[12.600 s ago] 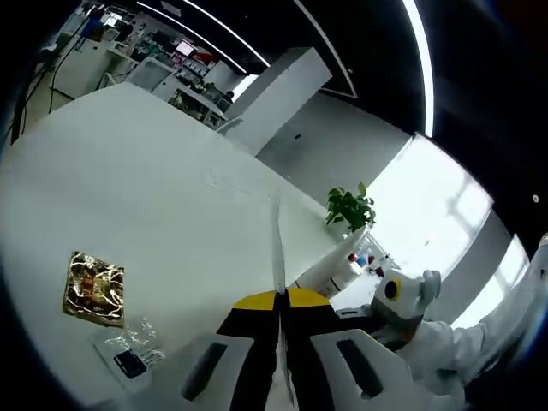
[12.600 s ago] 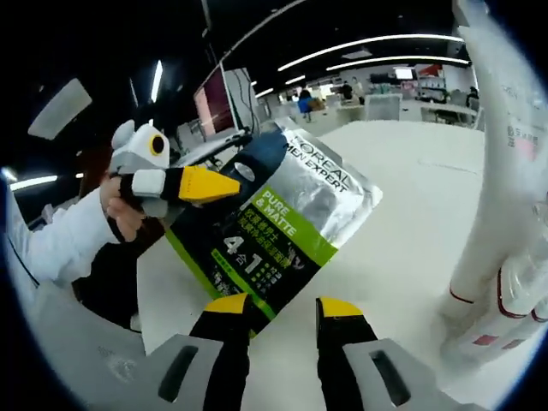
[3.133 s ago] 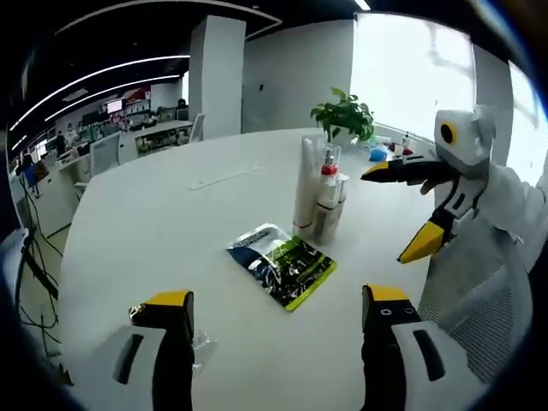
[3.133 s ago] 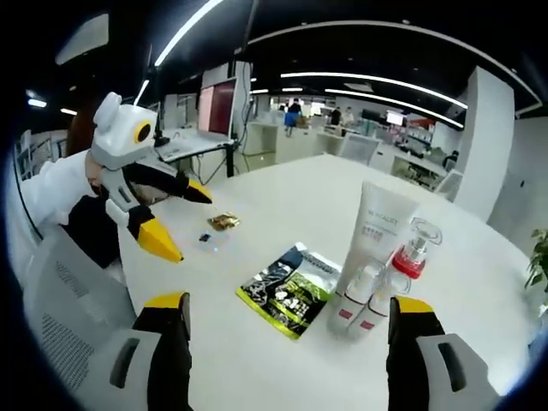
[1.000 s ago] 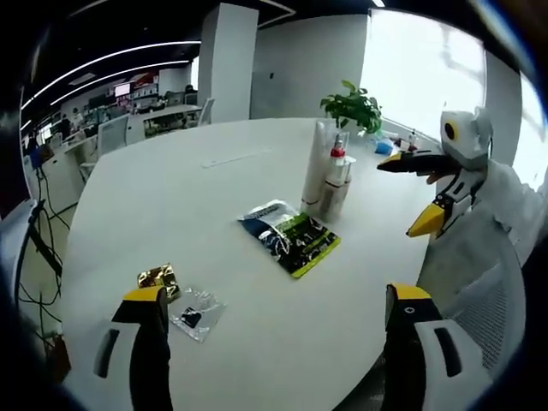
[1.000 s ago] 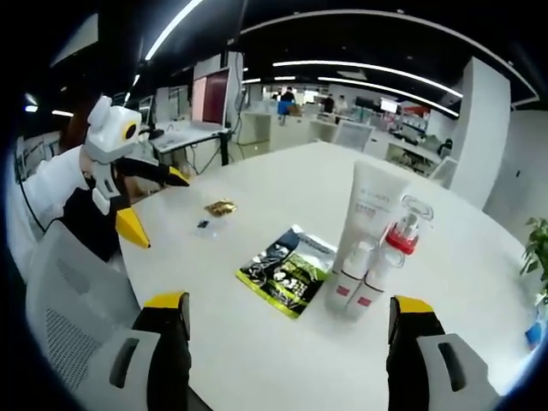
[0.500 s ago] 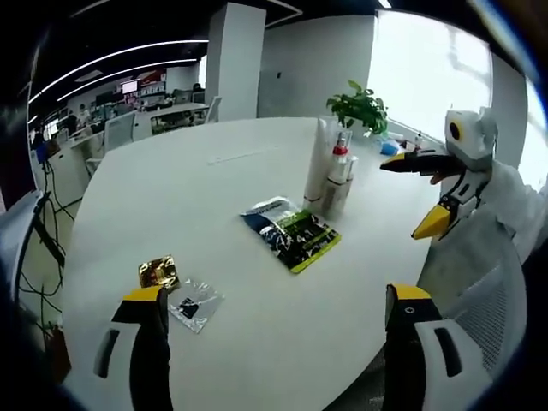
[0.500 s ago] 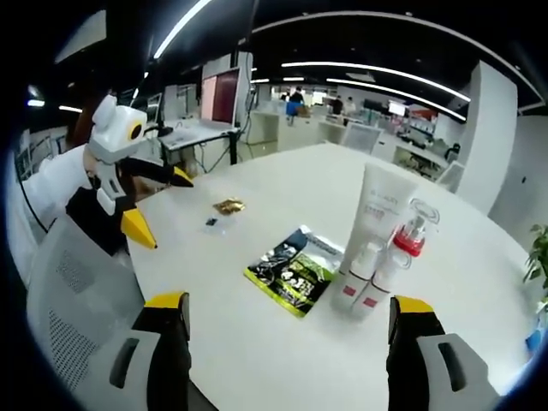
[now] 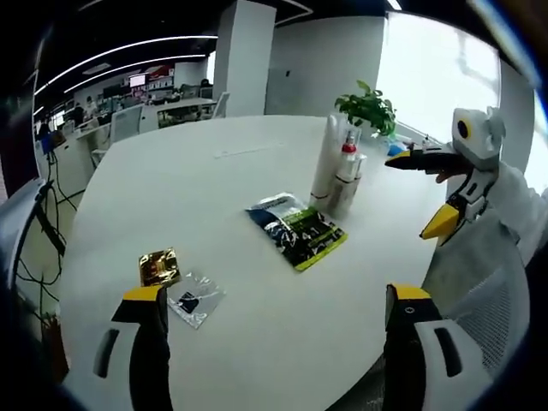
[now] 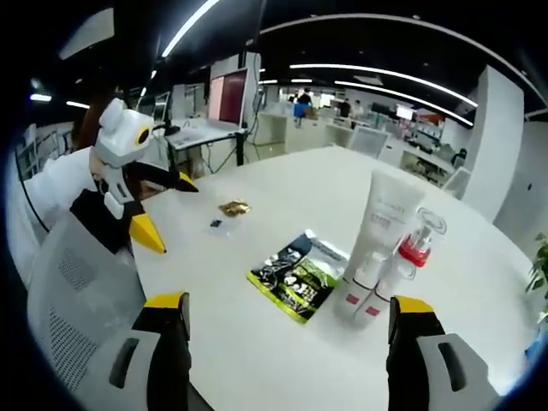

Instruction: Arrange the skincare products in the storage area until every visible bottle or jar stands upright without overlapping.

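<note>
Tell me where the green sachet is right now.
The green sachet lies flat on the white table, mid-frame in the left gripper view, just in front of the upright cluster of bottles. In the right gripper view it sits left of them.

Both cameras hang back off the table (image 9: 257, 171) edge, raised and looking down across it — the left gripper view faces the windows, the right gripper view the office. They share the upright bottles (image 9: 338, 175) and flat sachet (image 10: 300, 276).
</note>
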{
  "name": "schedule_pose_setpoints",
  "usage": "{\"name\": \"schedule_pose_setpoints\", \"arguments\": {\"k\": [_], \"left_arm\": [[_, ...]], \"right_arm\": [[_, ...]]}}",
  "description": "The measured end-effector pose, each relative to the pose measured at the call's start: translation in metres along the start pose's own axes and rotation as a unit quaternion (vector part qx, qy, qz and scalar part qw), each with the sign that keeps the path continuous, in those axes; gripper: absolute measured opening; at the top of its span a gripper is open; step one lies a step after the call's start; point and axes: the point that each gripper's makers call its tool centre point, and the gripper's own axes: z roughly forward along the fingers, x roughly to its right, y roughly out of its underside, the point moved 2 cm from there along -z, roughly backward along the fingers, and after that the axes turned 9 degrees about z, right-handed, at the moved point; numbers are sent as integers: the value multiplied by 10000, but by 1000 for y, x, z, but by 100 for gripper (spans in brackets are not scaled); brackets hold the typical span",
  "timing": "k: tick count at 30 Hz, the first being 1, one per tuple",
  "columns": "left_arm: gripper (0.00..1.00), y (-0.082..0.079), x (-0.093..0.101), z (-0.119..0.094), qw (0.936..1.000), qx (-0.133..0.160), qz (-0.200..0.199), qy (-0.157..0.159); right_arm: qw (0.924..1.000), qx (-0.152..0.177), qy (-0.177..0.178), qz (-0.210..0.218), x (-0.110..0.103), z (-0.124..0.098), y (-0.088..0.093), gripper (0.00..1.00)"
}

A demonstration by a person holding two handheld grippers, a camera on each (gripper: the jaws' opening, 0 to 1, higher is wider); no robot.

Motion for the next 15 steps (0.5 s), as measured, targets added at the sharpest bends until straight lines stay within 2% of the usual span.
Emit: {"name": "schedule_pose_setpoints", "arguments": {"k": [15], "left_arm": [[98, 12, -13, 9, 9998, -168, -116, -11]], "right_arm": [[9996, -34, -280, 4, -12, 14, -3, 96]]}}
